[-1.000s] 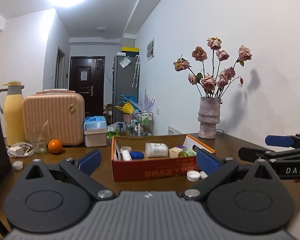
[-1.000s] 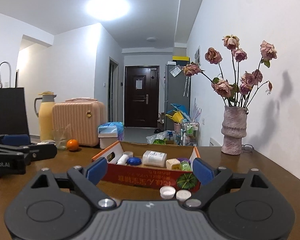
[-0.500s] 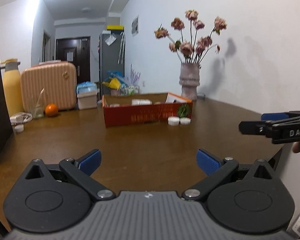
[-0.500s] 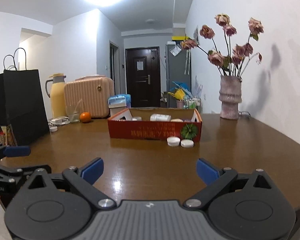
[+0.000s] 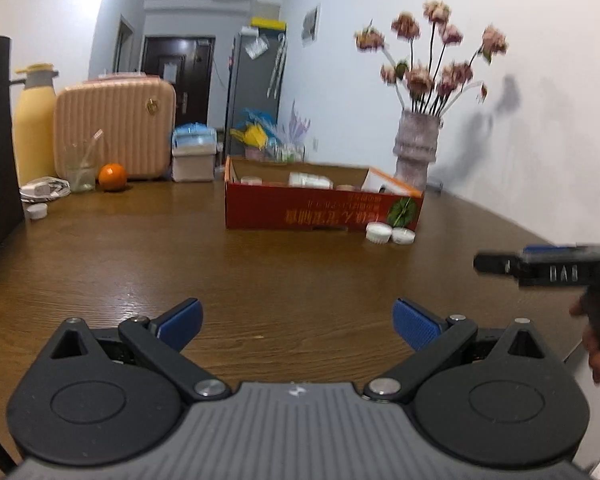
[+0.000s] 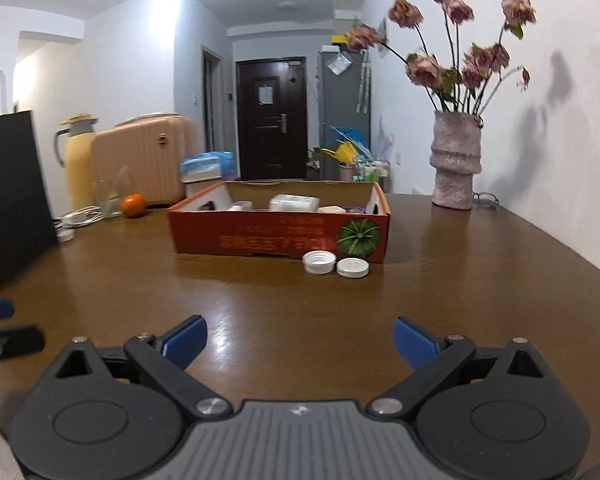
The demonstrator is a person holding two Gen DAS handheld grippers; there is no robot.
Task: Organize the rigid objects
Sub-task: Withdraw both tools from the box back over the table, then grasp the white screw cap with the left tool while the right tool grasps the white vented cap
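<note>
A red cardboard box (image 5: pixel 324 210) (image 6: pixel 280 236) stands on the brown table and holds several small white containers. Two white lids (image 6: pixel 336 265) (image 5: pixel 388 234) lie on the table just in front of its right corner. My left gripper (image 5: pixel 296 320) is open and empty, low over the near table, well short of the box. My right gripper (image 6: pixel 298 338) is open and empty, also short of the box; it also shows from the side in the left wrist view (image 5: pixel 540 266).
A vase of dried roses (image 6: pixel 456 164) stands at the back right. At the back left are an orange (image 5: pixel 113 176), a glass (image 5: pixel 80 168), a pink suitcase (image 5: pixel 114 132), a yellow jug (image 5: pixel 34 124), a tissue box (image 5: pixel 193 158) and a black bag (image 6: pixel 8 196).
Both grippers pulled back from the box toward the near table edge, then the view closed in on the box again a little. Both stay open and empty.
</note>
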